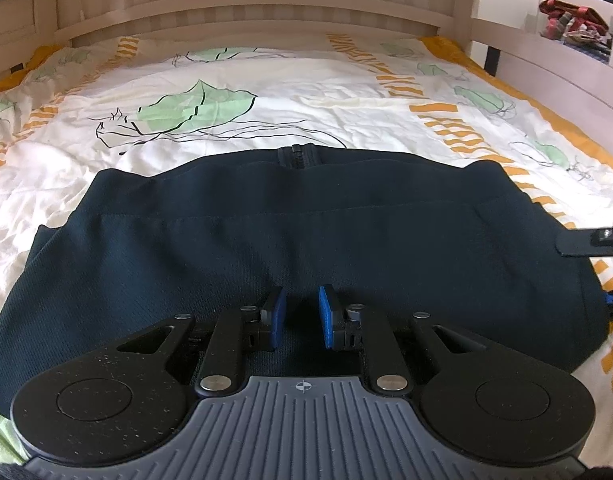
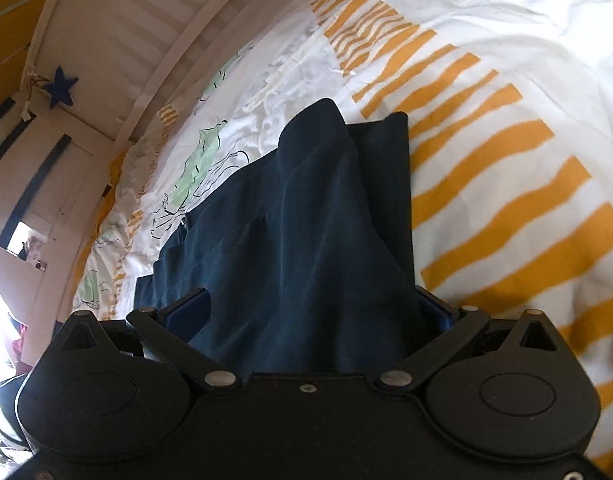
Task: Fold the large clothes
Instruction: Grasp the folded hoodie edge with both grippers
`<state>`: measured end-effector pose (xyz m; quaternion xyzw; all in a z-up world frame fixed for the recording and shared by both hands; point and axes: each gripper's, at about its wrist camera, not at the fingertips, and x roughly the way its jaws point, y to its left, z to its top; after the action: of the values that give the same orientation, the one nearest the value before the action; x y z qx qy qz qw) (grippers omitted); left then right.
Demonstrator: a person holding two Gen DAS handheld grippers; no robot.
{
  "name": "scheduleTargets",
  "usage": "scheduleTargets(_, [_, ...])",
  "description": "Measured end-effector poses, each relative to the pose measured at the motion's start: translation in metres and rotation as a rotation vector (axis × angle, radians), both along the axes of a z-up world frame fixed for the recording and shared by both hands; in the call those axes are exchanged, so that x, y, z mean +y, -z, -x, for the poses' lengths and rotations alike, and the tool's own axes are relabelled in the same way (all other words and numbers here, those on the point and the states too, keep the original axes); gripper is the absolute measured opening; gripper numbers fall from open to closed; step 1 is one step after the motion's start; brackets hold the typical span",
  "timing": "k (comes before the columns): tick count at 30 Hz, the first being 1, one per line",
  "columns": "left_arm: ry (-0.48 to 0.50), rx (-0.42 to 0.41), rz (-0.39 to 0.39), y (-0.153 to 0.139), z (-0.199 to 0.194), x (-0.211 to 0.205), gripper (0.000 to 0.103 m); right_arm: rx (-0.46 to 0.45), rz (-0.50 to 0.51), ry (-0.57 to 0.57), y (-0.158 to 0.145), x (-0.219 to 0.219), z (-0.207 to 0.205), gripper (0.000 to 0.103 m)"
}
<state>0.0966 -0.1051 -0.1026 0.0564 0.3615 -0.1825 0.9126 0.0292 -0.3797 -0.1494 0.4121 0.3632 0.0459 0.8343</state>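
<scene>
A dark navy garment (image 1: 266,232) lies spread flat on the bed, its zipper (image 1: 296,154) at the far edge. My left gripper (image 1: 302,304) sits low on the garment's near part. Its blue pads (image 1: 276,316) stand a narrow gap apart, pinching a small pucker of the cloth. In the right wrist view, which is rolled sideways, the same garment (image 2: 306,200) runs up between the widely spread jaws of my right gripper (image 2: 312,304). The cloth fills the gap loosely. One right gripper finger (image 1: 586,242) shows over the garment's right edge in the left wrist view.
The bed cover (image 1: 306,92) is white with orange stripes and green leaf prints, also seen as bed cover (image 2: 506,120). A slatted pale headboard (image 1: 246,12) closes the far side. A shelf with clutter (image 1: 574,20) is at the far right. A blue star (image 2: 60,86) hangs on the wall.
</scene>
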Motion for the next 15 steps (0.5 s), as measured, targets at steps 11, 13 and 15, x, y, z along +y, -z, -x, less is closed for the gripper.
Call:
scheduleTargets(11, [0.004,0.014,0.046,-0.012,0.002,0.009,0.018,-0.058,0.061,0.004,-0.023,0.001,0.005,0.025])
scheduleTargets(13, [0.010,0.011,0.068,-0.017,0.007,0.014,0.018,-0.083,0.074,-0.012,-0.033,0.003,0.005,0.024])
scheduleTargets(15, [0.022,0.004,0.072,-0.018,0.012,0.017,0.019,-0.105,0.085,-0.024,-0.043,0.006,0.004,0.024])
